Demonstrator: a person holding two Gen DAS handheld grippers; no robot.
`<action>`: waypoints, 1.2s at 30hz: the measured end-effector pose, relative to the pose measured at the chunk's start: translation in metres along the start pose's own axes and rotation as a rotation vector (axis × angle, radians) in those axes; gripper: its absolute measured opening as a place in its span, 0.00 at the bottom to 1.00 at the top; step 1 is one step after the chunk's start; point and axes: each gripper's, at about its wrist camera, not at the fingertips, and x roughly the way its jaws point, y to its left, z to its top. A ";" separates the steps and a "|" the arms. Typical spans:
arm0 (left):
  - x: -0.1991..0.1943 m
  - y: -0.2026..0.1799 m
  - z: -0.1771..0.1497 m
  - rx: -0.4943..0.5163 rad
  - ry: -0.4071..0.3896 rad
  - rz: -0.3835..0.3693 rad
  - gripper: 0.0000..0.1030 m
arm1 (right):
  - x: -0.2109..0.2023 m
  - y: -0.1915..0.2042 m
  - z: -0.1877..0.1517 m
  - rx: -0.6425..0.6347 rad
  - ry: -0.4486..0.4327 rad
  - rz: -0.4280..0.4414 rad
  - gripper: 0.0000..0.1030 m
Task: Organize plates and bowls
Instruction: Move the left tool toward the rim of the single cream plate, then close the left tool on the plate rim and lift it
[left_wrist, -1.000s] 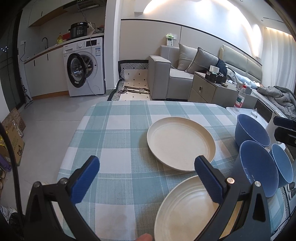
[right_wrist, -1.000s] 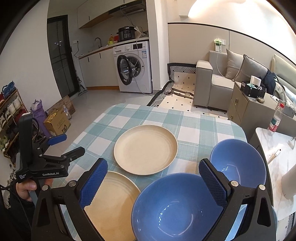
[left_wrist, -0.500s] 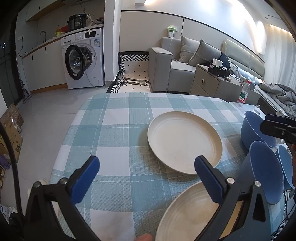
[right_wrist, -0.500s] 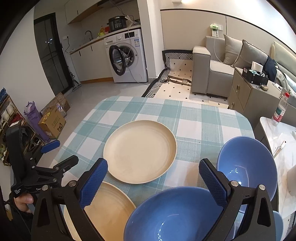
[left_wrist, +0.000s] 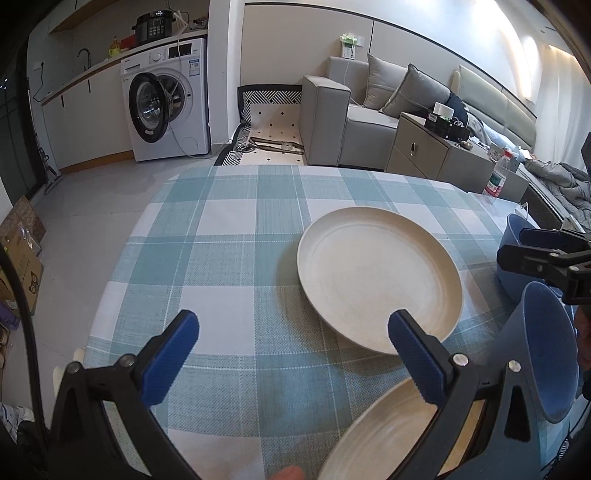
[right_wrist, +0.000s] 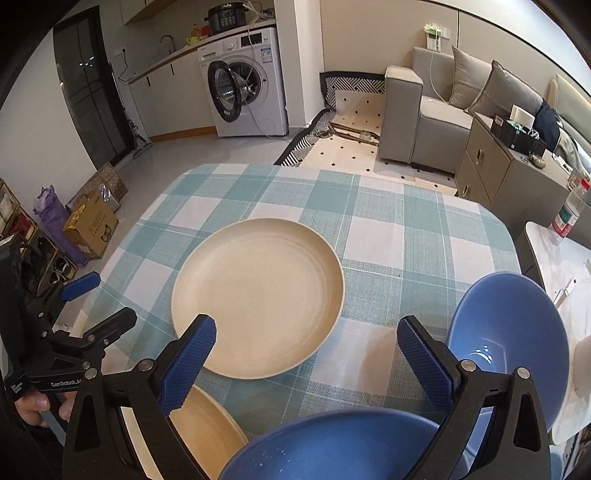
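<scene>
A: Where is the left wrist view looking from?
B: It is sitting low at the near edge of the checked table (left_wrist: 229, 229), facing the sofa (left_wrist: 354, 122).
A: And the right?
B: It is looking down from higher. Both are sharing the far plate (left_wrist: 376, 273) (right_wrist: 258, 302) and washing machine (left_wrist: 166, 99) (right_wrist: 247, 81).

Two round cream plates lie flat on the checked tablecloth. The far plate (right_wrist: 258, 299) sits near the table centre, upright and empty, with a raised rim. The near plate (right_wrist: 207, 439) lies just beside it toward the camera. Two blue bowls stand to the right: the far bowl (right_wrist: 509, 332) and the near bowl (right_wrist: 332, 450), both open side up and empty.
</scene>
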 end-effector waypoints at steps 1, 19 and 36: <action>0.002 0.000 0.000 0.001 0.005 0.000 1.00 | 0.004 -0.001 0.001 -0.002 0.009 -0.001 0.98; 0.033 0.000 0.008 -0.024 0.078 -0.054 0.92 | 0.069 -0.015 0.008 0.007 0.194 0.015 0.93; 0.045 -0.003 0.011 0.003 0.106 -0.073 0.80 | 0.072 -0.011 0.017 -0.038 0.175 -0.001 0.74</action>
